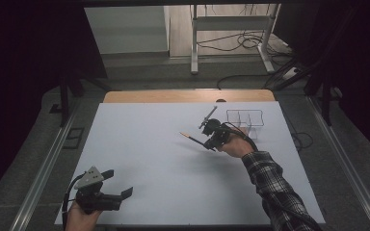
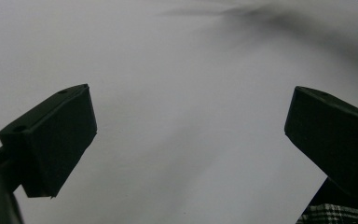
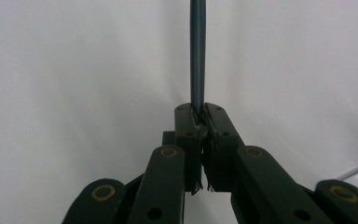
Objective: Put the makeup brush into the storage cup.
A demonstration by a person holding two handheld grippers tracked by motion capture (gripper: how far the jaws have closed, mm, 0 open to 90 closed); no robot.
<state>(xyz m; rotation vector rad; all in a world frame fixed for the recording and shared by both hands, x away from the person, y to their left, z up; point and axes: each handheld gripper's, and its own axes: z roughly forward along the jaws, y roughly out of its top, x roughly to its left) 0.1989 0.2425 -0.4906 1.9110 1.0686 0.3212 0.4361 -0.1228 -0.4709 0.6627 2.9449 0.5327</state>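
Left gripper (image 1: 118,185): held low at the near left corner of the white table (image 1: 144,144), jaws spread wide and empty, nothing but bare tabletop seen between them in the left gripper view; it is kept well apart from the work. Pencil (image 1: 191,138): a slim dark shaft with an orange tip, carried above the middle-right of the table, tip pointed toward the left, its shaft seen running straight out from the jaws in the right gripper view (image 3: 197,56). Right gripper (image 1: 211,138): jaws closed tight on the pencil near one end, the grip set squarely on the shaft. Wire rack (image 1: 244,118): a small divided holder stood near the far right of the table, just beyond the right gripper, its compartments apparently empty. Handling note: the step in hand is judged to be the carrying of the pencil to the rack; it is best done with the grip kept firm, the shaft turned upright over one compartment, and the jaws opened only once the lower end is inside the wires.
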